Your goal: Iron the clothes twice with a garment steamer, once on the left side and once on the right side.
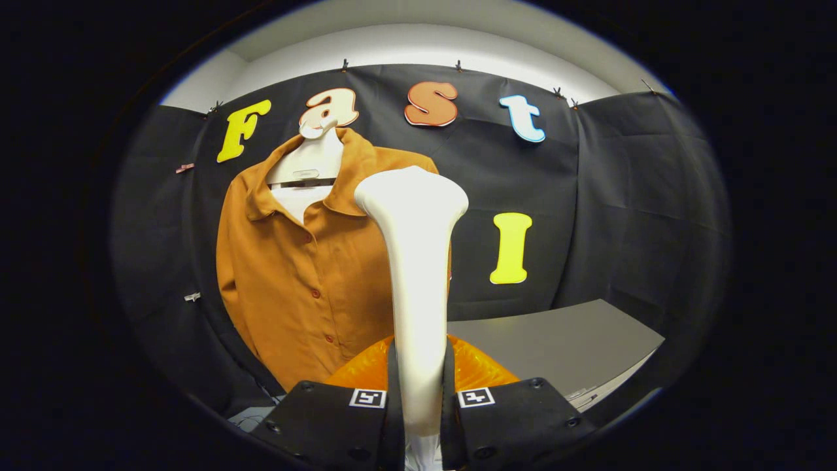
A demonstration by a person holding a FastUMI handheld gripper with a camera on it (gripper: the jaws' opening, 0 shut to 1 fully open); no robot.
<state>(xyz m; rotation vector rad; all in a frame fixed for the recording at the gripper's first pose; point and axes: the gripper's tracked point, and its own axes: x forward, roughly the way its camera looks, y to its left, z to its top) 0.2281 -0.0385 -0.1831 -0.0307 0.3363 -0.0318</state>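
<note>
The tool (418, 409) is clamped on the steamer (416, 261), both fingers pressing its handle. It stands upright, head level with the shirt (294, 275) on its hanger (307, 160), probably ready for a pass.

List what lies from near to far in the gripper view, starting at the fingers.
Gripper, its fingers shut on the white steamer handle → orange base of the steamer just beyond the fingers → grey table → orange shirt on its hanger → black cloth wall.
</note>
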